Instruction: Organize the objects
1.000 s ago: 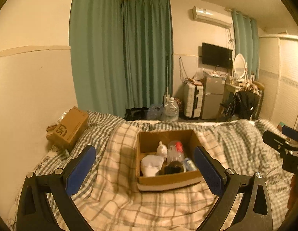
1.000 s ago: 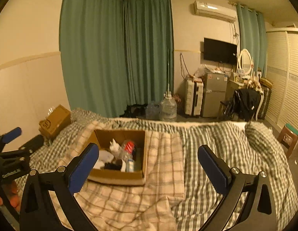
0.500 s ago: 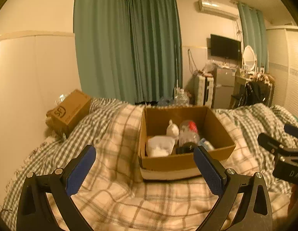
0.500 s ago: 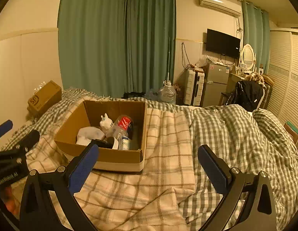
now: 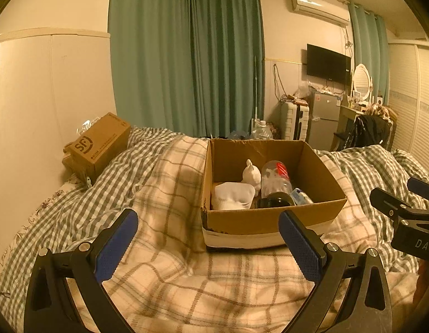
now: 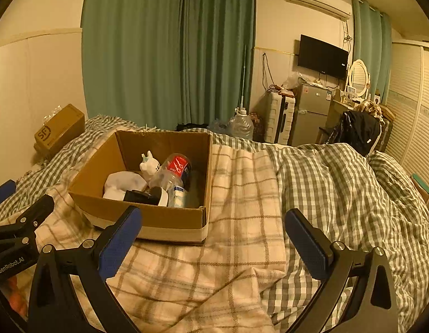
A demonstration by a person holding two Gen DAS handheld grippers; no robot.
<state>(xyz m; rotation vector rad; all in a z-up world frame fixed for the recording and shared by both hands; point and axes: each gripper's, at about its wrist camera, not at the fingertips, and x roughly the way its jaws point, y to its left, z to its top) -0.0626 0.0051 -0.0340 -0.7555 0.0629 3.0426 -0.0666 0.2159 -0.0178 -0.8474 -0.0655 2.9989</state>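
Open cardboard box [image 5: 269, 219] resting on the cream plaid blanket [image 5: 170, 188] of a bed, seen from both wrist views. Left gripper [image 5: 207, 238]: jaws spread wide and empty, poised just short of the box's near wall, which lies between and slightly beyond the blue pads [image 5: 117, 245]. Right gripper [image 6: 213, 238]: likewise wide open and holding nothing, aimed at the blanket to the right of the box [image 6: 159, 219], whose near right corner sits just beyond its left pad. Both grippers are held low over the bedding, side by side, roughly level and pointing forward. Box contents: a folded white cloth [image 5: 232, 198] at the left, a small white animal figurine [image 5: 251, 174] behind it, a clear bottle with a red label [image 5: 275, 179] lying on its side, a dark round item [image 5: 274, 202] at the front, and a small tube [image 5: 301, 197] at the right. A closed brown parcel box [image 5: 99, 145] lies well apart, against the wall
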